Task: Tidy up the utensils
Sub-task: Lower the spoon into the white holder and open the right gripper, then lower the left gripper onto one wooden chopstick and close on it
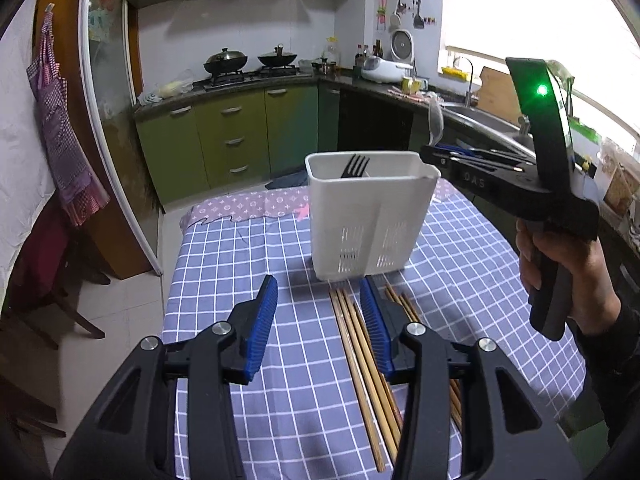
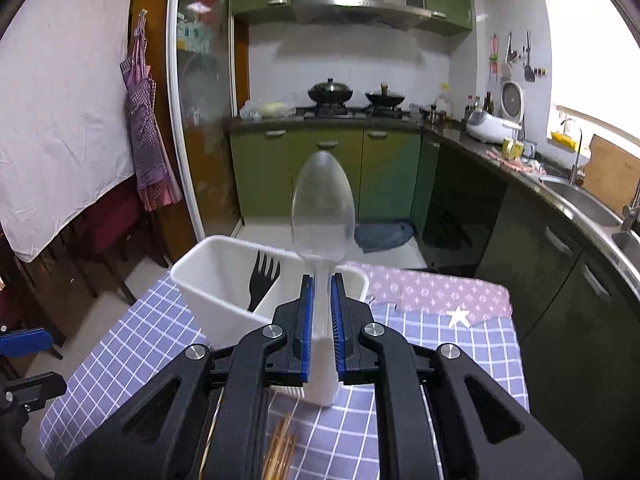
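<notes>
1. Your left gripper (image 1: 318, 304) hovers low over the checked tablecloth (image 1: 224, 264), jaws partly open and empty, with the bundle of wooden chopsticks (image 1: 360, 360) lying lengthwise under them.
2. Just beyond stands the white utensil caddy (image 1: 370, 216), a black plastic fork (image 2: 262, 278) upright in its left compartment.
3. Your right gripper (image 2: 320, 292) stands above the caddy's right compartment with a clear plastic spoon (image 2: 323, 208), bowl up, between its jaws; whether the pads press on it, I cannot tell.
4. The step looks like dropping the spoon; next, likely, the chopsticks.
</notes>
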Motion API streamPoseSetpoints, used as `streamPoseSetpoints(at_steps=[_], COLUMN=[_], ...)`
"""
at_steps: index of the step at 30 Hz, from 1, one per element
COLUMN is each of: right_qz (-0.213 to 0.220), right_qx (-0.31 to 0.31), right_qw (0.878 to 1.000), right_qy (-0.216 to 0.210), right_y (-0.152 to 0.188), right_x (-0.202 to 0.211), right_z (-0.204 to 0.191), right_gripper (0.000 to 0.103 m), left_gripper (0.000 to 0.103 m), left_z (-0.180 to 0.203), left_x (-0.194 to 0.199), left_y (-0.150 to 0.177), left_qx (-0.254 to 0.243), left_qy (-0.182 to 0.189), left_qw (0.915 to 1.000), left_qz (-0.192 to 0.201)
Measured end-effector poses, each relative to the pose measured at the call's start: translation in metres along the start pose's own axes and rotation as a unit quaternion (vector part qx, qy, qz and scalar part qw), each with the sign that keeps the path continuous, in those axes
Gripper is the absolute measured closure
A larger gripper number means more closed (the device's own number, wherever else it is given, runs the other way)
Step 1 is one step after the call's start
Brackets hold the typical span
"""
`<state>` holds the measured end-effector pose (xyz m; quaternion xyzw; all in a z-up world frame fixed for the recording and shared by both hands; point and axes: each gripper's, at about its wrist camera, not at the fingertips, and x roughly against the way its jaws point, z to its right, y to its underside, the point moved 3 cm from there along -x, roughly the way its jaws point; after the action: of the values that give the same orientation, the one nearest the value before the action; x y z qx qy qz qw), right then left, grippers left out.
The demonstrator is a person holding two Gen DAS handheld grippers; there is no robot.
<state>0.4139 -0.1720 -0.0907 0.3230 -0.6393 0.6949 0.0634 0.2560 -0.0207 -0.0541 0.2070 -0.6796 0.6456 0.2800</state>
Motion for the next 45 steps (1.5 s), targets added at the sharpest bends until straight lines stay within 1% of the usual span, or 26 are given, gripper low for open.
streamPoseSetpoints(at_steps=[2, 4, 7, 9, 10, 11, 13, 14, 15, 16, 17, 18, 19, 20, 21, 24, 28, 29, 30, 32, 35, 39, 41, 44, 45], right_qz=[0.009, 0.016, 0.022, 0.01, -0.004, -0.027, -0.07, -0.088, -0.119, -0.137, -0.152, -0.161, -0.172, -0.182, -0.185, -0.196, -0.203, -0.204, -0.206, -0.207, -0.211, -0.219, -0.223, -0.236, -0.24], right_qx=[-0.002, 0.0, -0.017, -0.033, -0.041, -0.048, -0.061, -0.064, -0.067, -0.068, -0.07, -0.071, -0.069, -0.067, -0.068, -0.071, -0.076, -0.077, -0.077, -0.077, -0.076, -0.07, -0.065, -0.054, -0.051], right_qw=[1.0, 1.0, 1.0, 0.999, 0.999, 0.998, 0.995, 0.993, 0.99, 0.987, 0.985, 0.984, 0.982, 0.98, 0.98, 0.977, 0.975, 0.975, 0.974, 0.974, 0.973, 0.972, 0.971, 0.969, 0.968], right_qy=[-0.002, 0.004, 0.002, -0.004, -0.011, -0.016, -0.029, -0.033, -0.037, -0.039, -0.041, -0.041, -0.04, -0.04, -0.04, -0.044, -0.046, -0.047, -0.049, -0.049, -0.051, -0.049, -0.048, -0.049, -0.052], right_y=[0.002, 0.0, 0.003, 0.007, 0.011, 0.018, 0.033, 0.041, 0.056, 0.067, 0.076, 0.084, 0.091, 0.1, 0.107, 0.121, 0.13, 0.131, 0.129, 0.129, 0.131, 0.133, 0.134, 0.133, 0.133], right_x=[0.008, 0.02, 0.047, 0.063, 0.07, 0.074, 0.075, 0.075, 0.074, 0.073, 0.073, 0.072, 0.071, 0.071, 0.07, 0.069, 0.066, 0.065, 0.064, 0.064, 0.064, 0.064, 0.063, 0.06, 0.058], right_z=[-0.001, 0.001, 0.01, 0.018, 0.022, 0.026, 0.034, 0.038, 0.043, 0.046, 0.049, 0.053, 0.056, 0.059, 0.061, 0.066, 0.069, 0.069, 0.069, 0.069, 0.068, 0.067, 0.064, 0.058, 0.055], right_gripper=[0.052, 0.052, 0.052, 0.051, 0.051, 0.051, 0.051, 0.051, 0.051, 0.051, 0.051, 0.051, 0.051, 0.051, 0.051, 0.051, 0.051, 0.051, 0.051, 0.051, 0.051, 0.051, 0.051, 0.051, 0.051], left_gripper=[0.059, 0.059, 0.059, 0.059, 0.059, 0.059, 0.059, 0.059, 0.059, 0.059, 0.059, 0.061, 0.064, 0.068, 0.069, 0.071, 0.072, 0.075, 0.079, 0.08, 0.083, 0.083, 0.084, 0.094, 0.095], left_z=[0.002, 0.003, 0.005, 0.005, 0.005, 0.005, 0.005, 0.005, 0.006, 0.006, 0.006, 0.006, 0.006, 0.008, 0.009, 0.013, 0.018, 0.019, 0.021, 0.021, 0.024, 0.031, 0.037, 0.04, 0.037], left_x=[0.0, -0.003, -0.009, -0.019, -0.024, -0.034, -0.051, -0.062, -0.072, -0.081, -0.09, -0.101, -0.109, -0.115, -0.121, -0.131, -0.14, -0.142, -0.144, -0.148, -0.152, -0.16, -0.162, -0.166, -0.167], left_y=[0.003, 0.006, 0.01, 0.014, 0.016, 0.019, 0.026, 0.031, 0.036, 0.04, 0.045, 0.05, 0.054, 0.057, 0.059, 0.058, 0.057, 0.058, 0.058, 0.058, 0.055, 0.055, 0.056, 0.056, 0.056], left_qx=[-0.001, -0.005, -0.009, -0.005, -0.003, 0.001, 0.009, 0.015, 0.022, 0.029, 0.037, 0.047, 0.054, 0.056, 0.053, 0.048, 0.043, 0.04, 0.039, 0.036, 0.035, 0.036, 0.026, 0.02, 0.022], left_qy=[0.001, 0.0, -0.002, 0.002, 0.003, 0.006, 0.014, 0.021, 0.028, 0.036, 0.044, 0.048, 0.048, 0.045, 0.039, 0.024, 0.015, 0.01, 0.007, 0.003, 0.001, 0.006, 0.0, -0.003, 0.001], left_qw=[0.9999, 0.9998, 0.9992, 0.9978, 0.9969, 0.9947, 0.9889, 0.9842, 0.9795, 0.9743, 0.9687, 0.9619, 0.9575, 0.9544, 0.9524, 0.9519, 0.9492, 0.9485, 0.9475, 0.9458, 0.9459, 0.9421, 0.943, 0.9425, 0.9424], left_qz=[-0.011, -0.021, -0.039, -0.066, -0.079, -0.103, -0.148, -0.175, -0.198, -0.22, -0.242, -0.265, -0.279, -0.29, -0.298, -0.302, -0.311, -0.314, -0.317, -0.323, -0.323, -0.333, -0.332, -0.334, -0.334])
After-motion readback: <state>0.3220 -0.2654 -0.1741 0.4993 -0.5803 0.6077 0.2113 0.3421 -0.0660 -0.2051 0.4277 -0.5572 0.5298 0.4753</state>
